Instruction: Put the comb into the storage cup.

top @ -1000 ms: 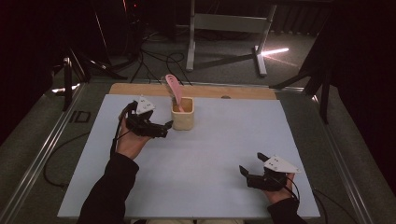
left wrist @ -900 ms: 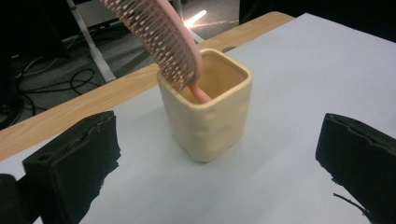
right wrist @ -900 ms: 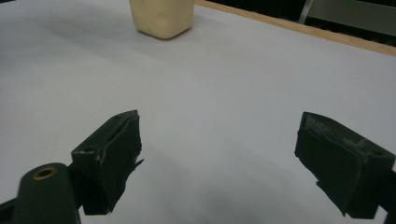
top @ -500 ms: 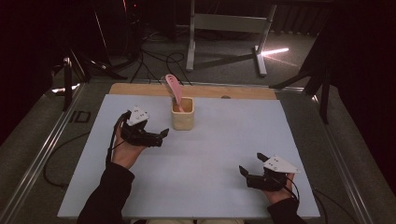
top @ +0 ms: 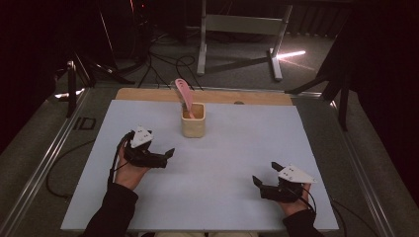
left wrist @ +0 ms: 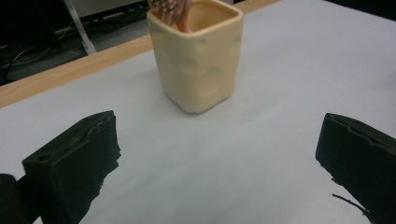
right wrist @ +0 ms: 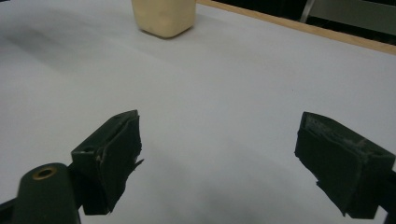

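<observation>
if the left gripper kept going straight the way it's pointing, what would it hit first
Probably the cream cup: in the left gripper view it stands ahead between the open jaws of the left gripper, slightly left of centre, with bare table between.

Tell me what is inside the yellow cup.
A pink spatula stands in the yellow cup, leaning toward the far left, blade end up. Its lower end and the cup's bottom are hidden by the wall.
</observation>
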`<state>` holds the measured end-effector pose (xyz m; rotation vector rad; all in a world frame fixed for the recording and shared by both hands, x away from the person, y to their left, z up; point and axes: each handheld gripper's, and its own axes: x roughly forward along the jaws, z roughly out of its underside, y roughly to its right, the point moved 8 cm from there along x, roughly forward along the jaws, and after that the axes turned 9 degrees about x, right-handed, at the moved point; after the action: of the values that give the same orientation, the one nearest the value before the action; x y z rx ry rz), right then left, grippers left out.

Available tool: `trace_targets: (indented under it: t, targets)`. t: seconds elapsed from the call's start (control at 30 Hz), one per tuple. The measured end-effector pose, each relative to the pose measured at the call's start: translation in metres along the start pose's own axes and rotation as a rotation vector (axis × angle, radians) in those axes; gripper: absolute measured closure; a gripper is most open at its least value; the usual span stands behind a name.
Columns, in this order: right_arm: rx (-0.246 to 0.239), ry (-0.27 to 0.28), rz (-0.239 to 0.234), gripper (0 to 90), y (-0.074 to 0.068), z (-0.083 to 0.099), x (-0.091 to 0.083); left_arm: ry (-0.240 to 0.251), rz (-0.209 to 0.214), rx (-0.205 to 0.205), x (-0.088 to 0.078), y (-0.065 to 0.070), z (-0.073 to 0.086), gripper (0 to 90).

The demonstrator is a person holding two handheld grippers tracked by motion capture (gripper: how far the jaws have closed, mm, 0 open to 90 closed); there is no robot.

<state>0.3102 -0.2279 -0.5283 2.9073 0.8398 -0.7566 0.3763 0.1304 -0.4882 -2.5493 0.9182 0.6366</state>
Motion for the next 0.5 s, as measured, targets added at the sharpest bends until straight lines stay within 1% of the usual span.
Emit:
trace_targets:
  t: [0.1, 0.27, 0.4, 0.5]
  targets:
    - [-0.001, -0.001, 0.0, 14.1, 0.0, 0.0, 0.0, -0.004, 0.0, 0.004, -0.001, 0.002, 0.006, 0.1]
    - [0.001, -0.002, -0.001, 14.1, -0.001, 0.0, 0.0, 0.008, -0.009, -0.011, -0.005, 0.003, 0.016, 0.1]
    - [0.001, -0.002, -0.001, 14.1, -0.001, 0.0, 0.0, 0.017, -0.024, -0.012, -0.009, 0.006, 0.023, 0.1]
    - [0.001, -0.002, 0.001, 14.1, -0.001, 0.0, 0.0, 0.024, -0.024, -0.021, -0.011, 0.008, 0.029, 0.1]
